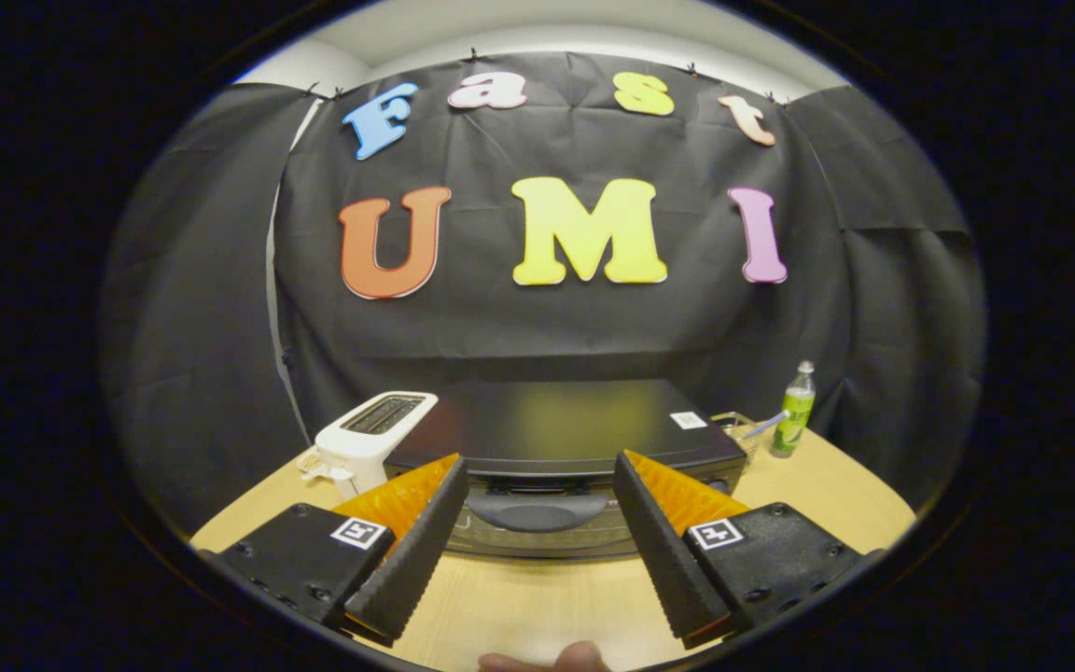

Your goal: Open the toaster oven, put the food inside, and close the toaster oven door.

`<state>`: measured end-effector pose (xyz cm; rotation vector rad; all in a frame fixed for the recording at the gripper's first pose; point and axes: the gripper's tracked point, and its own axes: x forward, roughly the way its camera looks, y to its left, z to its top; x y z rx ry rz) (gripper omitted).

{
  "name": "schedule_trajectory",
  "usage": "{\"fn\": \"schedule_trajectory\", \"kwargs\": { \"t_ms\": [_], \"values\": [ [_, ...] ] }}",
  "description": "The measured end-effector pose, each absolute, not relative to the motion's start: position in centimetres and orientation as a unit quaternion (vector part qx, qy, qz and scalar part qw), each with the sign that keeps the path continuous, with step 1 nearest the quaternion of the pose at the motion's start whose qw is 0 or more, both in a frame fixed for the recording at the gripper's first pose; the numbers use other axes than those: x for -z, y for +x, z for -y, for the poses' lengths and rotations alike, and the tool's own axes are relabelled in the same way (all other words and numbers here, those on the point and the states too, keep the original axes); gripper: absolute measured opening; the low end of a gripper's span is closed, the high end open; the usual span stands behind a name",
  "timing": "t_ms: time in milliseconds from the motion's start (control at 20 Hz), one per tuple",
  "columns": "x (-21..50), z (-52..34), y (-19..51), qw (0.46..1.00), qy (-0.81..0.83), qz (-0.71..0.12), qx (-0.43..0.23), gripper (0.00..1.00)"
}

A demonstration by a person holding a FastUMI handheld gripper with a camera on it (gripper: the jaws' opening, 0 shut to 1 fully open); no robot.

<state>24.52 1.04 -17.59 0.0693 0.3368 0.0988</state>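
A black toaster oven [561, 425] stands on the wooden table [537, 607] just ahead of my fingers. Its glass door is closed, and the dark door handle [537, 511] lies between my two fingertips, a little beyond them. My gripper [537, 462] is open, its fingers wide apart with nothing between them, held slightly above the handle's height. The oven's flat top faces me. I cannot see any food from here.
A white slot toaster [371, 439] stands left of the oven. To the oven's right are a clear glass holding something thin [745, 431] and a green-labelled bottle [794, 411]. A fingertip [547, 661] shows at the near table edge. Black cloth walls the booth behind.
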Motion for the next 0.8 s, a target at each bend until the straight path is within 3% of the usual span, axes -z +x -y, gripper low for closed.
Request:
{"fn": "schedule_trajectory", "kwargs": {
  "t_ms": [400, 800],
  "values": [
    [20.6, -1.2, 28.4, 0.983, 0.032, -0.175, -0.038, 1.0],
    [22.8, -1.1, 28.1, 0.983, -0.001, -0.183, -0.025, 1.0]
  ]
}}
